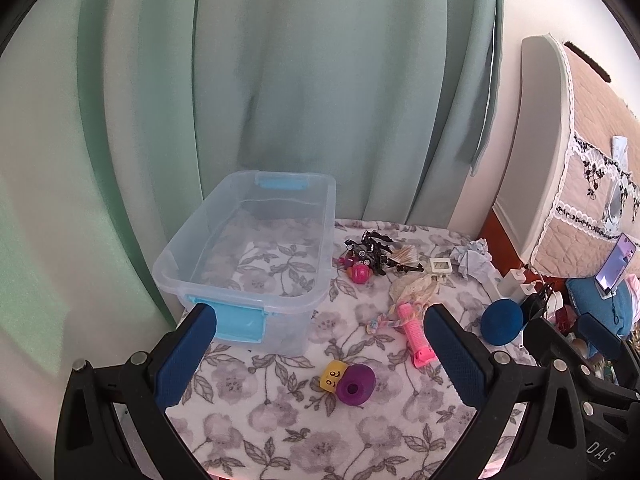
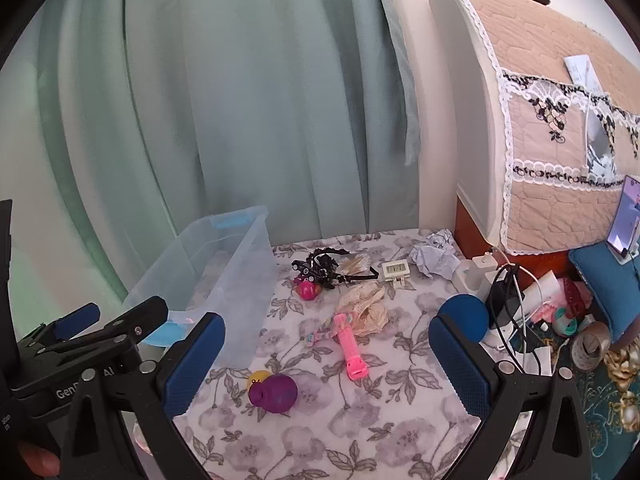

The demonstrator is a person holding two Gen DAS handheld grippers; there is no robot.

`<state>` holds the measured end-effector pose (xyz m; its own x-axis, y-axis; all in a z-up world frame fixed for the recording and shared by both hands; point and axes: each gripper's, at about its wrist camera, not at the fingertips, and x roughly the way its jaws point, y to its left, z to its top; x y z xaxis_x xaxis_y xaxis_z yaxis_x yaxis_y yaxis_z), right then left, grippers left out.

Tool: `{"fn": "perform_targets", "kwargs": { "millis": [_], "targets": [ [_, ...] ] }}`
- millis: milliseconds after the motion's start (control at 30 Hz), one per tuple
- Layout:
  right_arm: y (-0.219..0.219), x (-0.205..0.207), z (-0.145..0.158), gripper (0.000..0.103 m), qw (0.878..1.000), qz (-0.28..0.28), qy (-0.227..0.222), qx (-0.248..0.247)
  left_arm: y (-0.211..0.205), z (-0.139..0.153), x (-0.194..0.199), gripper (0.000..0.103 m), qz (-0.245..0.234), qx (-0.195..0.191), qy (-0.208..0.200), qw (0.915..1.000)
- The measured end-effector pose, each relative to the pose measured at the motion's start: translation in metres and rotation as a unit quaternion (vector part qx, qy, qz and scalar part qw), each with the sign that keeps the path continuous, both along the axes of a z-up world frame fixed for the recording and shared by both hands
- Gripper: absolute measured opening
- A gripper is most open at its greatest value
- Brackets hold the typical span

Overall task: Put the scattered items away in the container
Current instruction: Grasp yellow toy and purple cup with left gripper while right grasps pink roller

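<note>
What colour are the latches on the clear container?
Light blue latches, clearest in the left wrist view.
</note>
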<state>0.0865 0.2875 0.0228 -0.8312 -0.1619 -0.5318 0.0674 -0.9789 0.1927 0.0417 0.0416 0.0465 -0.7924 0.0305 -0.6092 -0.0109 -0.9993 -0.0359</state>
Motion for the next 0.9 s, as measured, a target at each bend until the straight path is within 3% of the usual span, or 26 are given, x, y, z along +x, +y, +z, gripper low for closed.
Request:
{"fn": "perform_targets", "kwargs": {
  "millis": [467,900],
  "targets": [
    [0.018,-0.003,-0.018,0.103,1.000,-0.008,-0.012,-0.021,0.016,-0.013,-0.007,0.103,-0.005,0.000,-0.019,0.9998],
    [0.041,-0.023,-0.061,0.103,0.997,-0.029,-0.067,-0.024,0.036,-0.066,-0.029,0.103,-0.048,0.018,-0.083,0.9952]
  ]
}}
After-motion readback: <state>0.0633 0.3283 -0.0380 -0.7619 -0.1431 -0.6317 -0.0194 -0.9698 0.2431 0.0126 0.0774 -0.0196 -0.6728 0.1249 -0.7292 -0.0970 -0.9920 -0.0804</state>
